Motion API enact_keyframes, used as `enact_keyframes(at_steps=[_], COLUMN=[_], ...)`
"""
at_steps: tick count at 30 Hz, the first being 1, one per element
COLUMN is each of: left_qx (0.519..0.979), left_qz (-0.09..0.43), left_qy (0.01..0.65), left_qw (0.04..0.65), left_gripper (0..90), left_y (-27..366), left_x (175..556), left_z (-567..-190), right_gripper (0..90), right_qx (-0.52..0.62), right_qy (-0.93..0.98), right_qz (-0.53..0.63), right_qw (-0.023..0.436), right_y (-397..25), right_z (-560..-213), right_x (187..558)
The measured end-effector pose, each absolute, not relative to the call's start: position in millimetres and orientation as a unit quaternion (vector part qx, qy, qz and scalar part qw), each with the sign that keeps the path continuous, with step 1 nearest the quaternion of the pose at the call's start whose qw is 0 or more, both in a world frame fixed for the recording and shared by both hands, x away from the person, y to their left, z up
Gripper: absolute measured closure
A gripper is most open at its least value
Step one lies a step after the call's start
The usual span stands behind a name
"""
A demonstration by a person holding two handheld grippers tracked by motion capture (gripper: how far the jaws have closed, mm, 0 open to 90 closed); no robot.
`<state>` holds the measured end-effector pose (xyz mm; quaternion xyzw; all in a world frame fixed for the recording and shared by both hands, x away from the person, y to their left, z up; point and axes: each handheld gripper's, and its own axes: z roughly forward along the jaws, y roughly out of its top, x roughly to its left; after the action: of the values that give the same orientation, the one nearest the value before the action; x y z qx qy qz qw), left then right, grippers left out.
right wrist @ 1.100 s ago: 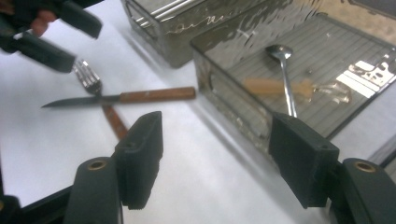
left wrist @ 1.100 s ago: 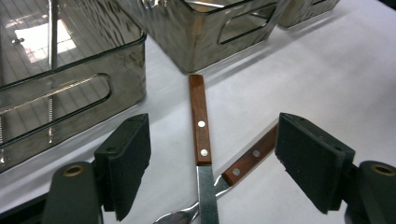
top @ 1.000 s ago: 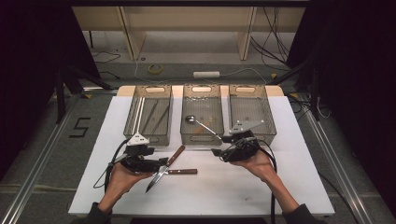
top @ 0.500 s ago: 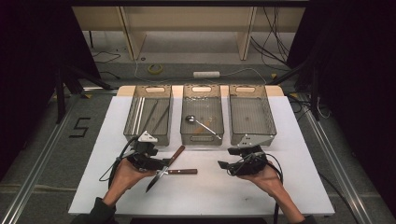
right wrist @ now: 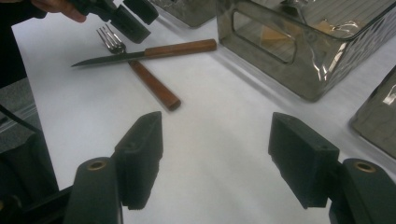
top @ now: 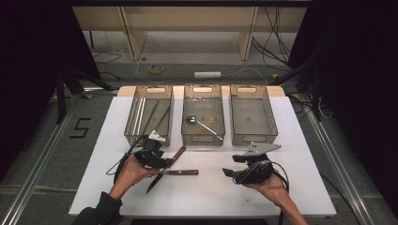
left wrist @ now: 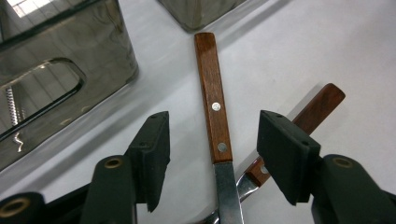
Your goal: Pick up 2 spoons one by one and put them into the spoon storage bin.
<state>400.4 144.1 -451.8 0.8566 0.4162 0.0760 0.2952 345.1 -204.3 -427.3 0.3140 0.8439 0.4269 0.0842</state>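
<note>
White tabletop (top: 281, 140): left tongs (left wrist: 212, 154) released, straddling knife (left wrist: 212, 107) handle, its long axis running straight ahead between jaws; right tongs (right wrist: 224, 158) released, well apart

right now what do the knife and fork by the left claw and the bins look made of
Knife: reddish-brown wood handle, apparently, with grain and two metal rivets; blade shiny steel-like metal. Fork: similar wooden-looking handle, bright metal tines. Bins: probably clear smoky plastic, see-through and glossy, though that is uncertain.
</note>
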Motion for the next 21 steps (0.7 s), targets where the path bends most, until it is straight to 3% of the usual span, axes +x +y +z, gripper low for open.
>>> enact_keyframes(at_steps=[21], left_qx=[0.876], left_qz=[0.064], left_qy=[0.411], left_qw=[0.245], left_gripper=[55.6], left_y=[132], left_x=[412], left_z=[-456], right_gripper=[35.4], right_qx=[0.315], right_qy=[0.848], right_qz=[0.420], right_qw=[0.073], right_y=[-210], right_z=[-435], right_x=[333])
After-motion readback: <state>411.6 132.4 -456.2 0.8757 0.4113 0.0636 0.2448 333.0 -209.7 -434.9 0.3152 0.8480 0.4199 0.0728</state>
